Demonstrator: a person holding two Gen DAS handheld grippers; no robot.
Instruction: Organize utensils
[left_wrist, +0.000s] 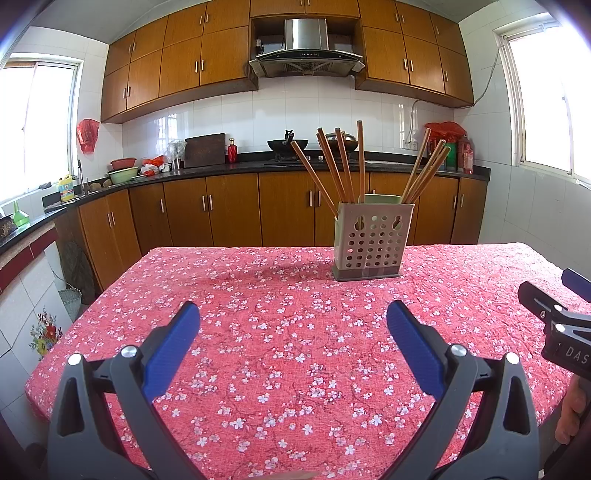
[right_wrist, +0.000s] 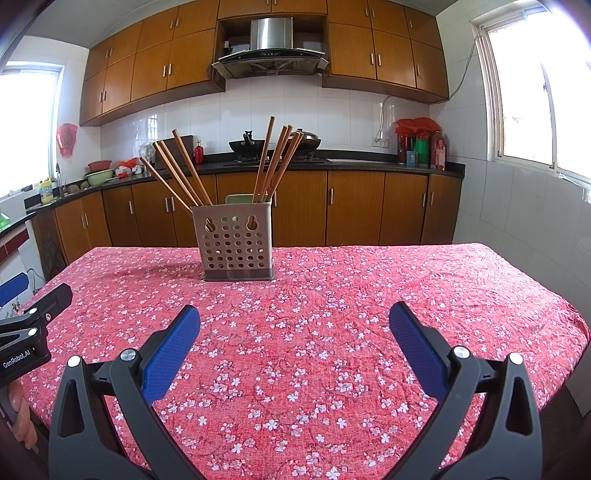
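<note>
Red floral tablecloth (left_wrist: 280, 354) bears a holder (left_wrist: 373, 240), chopsticks (left_wrist: 341, 166) fanning upward; both grippers' jaws apart.

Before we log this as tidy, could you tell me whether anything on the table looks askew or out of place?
Nothing is spilled or damaged. The chopsticks stand in the perforated holder in two splayed bunches, leaning apart rather than upright. Both grippers are open and hold nothing.

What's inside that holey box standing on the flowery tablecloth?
The box holds wooden chopsticks in two bunches, one fanning left, one leaning right. A pale green piece peeks above the rim between them. The chopsticks' lower ends are hidden by the wall, so anything shorter inside cannot be seen.
</note>
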